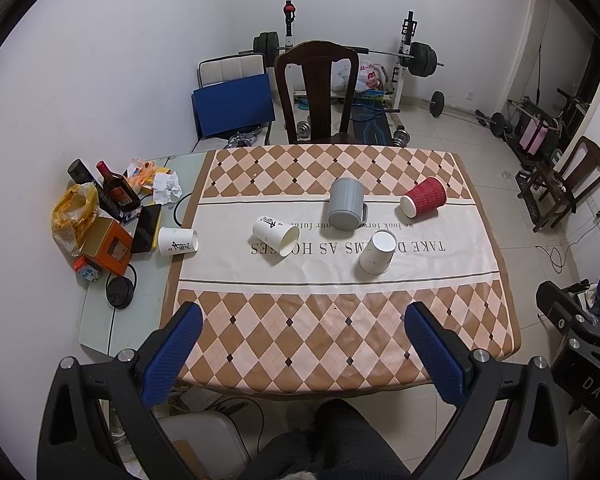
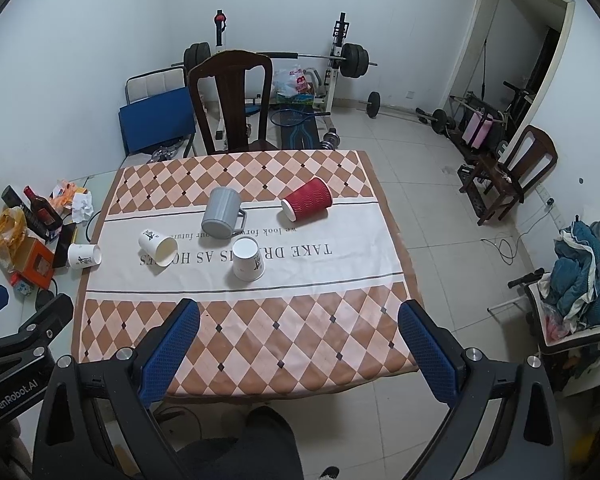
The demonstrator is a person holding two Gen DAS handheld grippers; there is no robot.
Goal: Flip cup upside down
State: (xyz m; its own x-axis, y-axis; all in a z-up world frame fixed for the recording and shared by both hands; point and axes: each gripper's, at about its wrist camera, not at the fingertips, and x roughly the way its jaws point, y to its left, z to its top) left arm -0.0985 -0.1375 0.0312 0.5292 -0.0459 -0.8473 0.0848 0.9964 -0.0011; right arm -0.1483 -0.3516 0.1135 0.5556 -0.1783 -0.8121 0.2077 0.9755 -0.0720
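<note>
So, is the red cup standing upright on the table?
No, the red cup lies on its side on the tablecloth, its open mouth facing left.

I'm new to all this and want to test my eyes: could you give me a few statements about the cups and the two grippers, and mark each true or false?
1. The red cup lies on its side. True.
2. The grey mug stands mouth up. False: it sits upside down, base showing.
3. The left gripper is open and holds nothing. True.
4. The right gripper is clamped on a white cup. False: it is open, short of the cups.
5. Three white paper cups are upside down. False: only one white cup is; two lie on their sides.
</note>
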